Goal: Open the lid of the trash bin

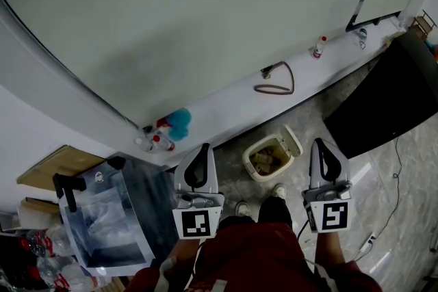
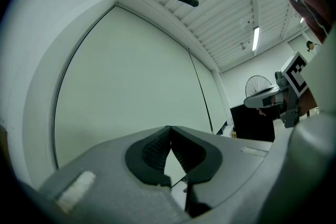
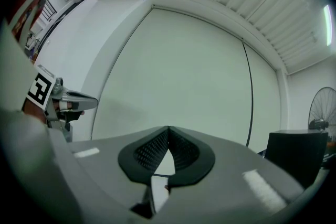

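Trash bin [image 1: 268, 159]: it stands on the floor, in the head view between the two sets of fingers and far below them. Its lid [image 1: 293, 140] is tipped back on the side away from the left fingers, and brownish contents show inside.

Left gripper [image 1: 203, 148]: the fingers are together and meet at the tips, with nothing between the ribbed pads [image 2: 155, 150]. Right gripper [image 1: 319, 143]: same condition, with the fingers together, the pads [image 3: 150, 149] meeting at the tip and nothing held. Both grippers are held side by side, well apart, and point at the wall.

Ahead of both fingertip pairs:
- a large pale wall panel [image 1: 205, 17] with dark seams;
- a white ledge [image 1: 226, 106] along its foot.

On the ledge:
- beyond the fingers, between them, a brown cable loop [image 1: 275, 82];
- beyond the right fingers, a small bottle [image 1: 318, 46] with a red cap;
- just beyond the left fingers, a blue fluffy object [image 1: 179, 122] beside small bottles.

Outside the right fingers stands a black cabinet [image 1: 387, 99]. Outside the left fingers stands a clear plastic box [image 1: 106, 215].

The floor [image 1: 383, 195] is grey and marbled. The person's shoes [image 1: 278, 191] stand just beside the bin.

Overhead is a ribbed white ceiling [image 2: 210, 13] with light tubes [image 2: 255, 38]. A fan [image 3: 321, 107] stands past the cabinet.
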